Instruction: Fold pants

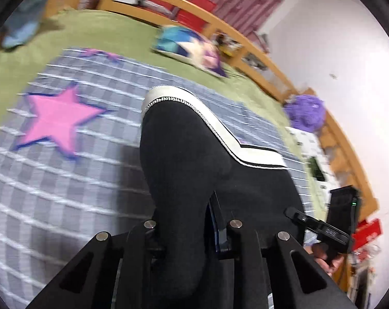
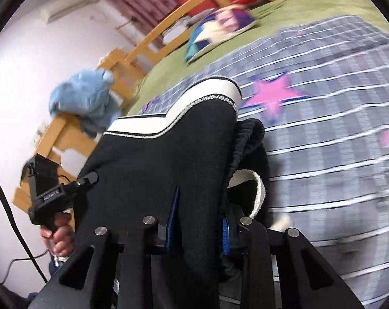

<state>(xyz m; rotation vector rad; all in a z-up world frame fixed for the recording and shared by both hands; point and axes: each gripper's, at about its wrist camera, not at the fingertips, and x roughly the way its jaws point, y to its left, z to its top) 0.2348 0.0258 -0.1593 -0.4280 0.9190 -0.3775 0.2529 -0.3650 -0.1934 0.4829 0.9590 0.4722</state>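
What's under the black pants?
Under the lifted black pants lies the checked blanket with a pink star. The part right beneath them is hidden.

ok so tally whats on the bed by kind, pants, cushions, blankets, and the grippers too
Black pants: 1, gripped by both grippers
Checked blanket with pink stars: 1
Colourful cushion: 1
Grippers: 2, left gripper and right gripper
Total: 5

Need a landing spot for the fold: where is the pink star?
Left wrist view: the pink star lies on the grey checked blanket, left of the black pants.
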